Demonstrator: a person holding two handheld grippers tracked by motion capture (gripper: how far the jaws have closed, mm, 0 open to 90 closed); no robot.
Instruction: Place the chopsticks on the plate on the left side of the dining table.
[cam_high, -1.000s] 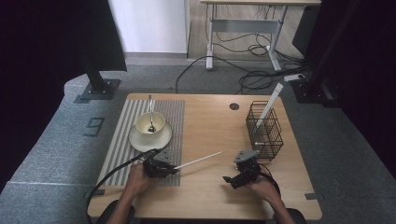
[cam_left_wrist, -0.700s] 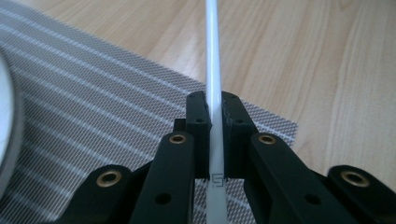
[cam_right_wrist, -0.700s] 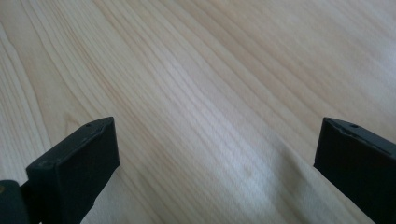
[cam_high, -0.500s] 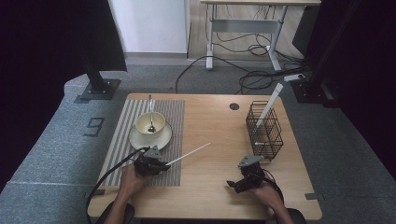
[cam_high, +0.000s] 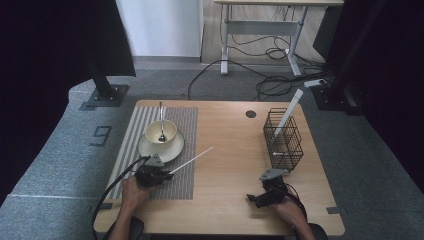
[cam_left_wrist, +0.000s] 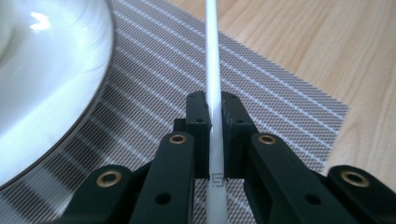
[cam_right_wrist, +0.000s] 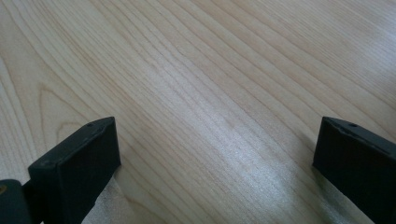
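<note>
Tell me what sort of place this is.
Probably a lab or office recording setup, not a home: a light wooden table on grey carpet, loose black cables across the floor, black stand posts alongside.

Right gripper (cam_right_wrist: 217, 154) is hanging low over the table (cam_right_wrist: 224, 70), jaws spread wide apart, one black pad down at the left edge and the other at the right edge. Just bare light wood between them, grain running diagonally, with a soft sheen in the middle. Neither pad is touching anything.
</note>
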